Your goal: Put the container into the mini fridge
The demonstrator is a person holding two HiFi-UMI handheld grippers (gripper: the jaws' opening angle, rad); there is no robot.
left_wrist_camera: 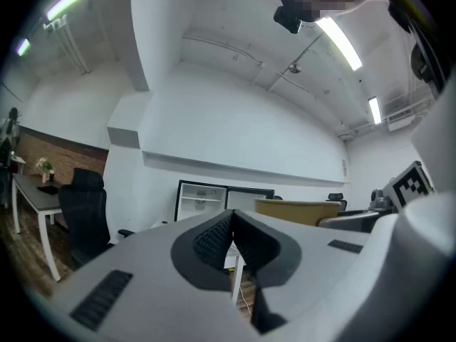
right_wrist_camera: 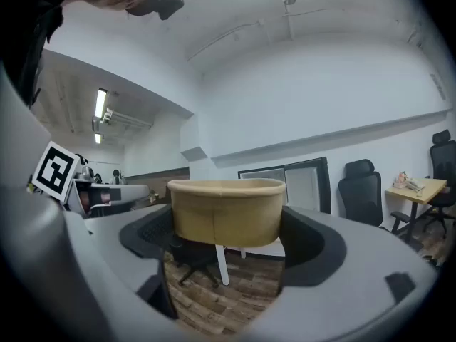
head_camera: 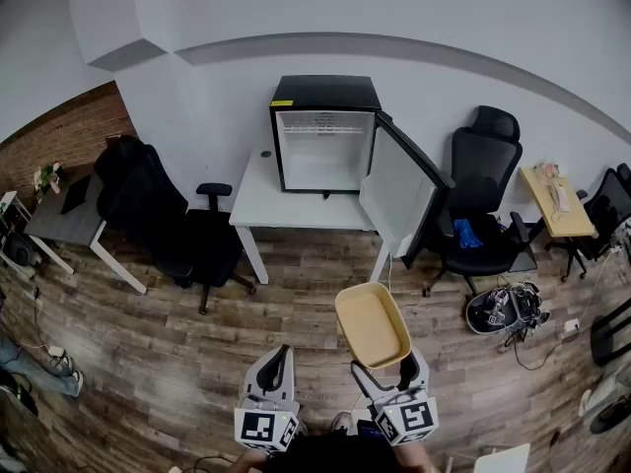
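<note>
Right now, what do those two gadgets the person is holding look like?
Both the left gripper and the right gripper have pale grey, smooth, rounded plastic bodies, with two jaws lined with black ribbed pads. Each carries a white cube printed with black square markers.

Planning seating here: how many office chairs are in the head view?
3 office chairs: one left of the white table, one right of the mini fridge's open door, one cut off at the far right edge. More may be hidden.
</note>
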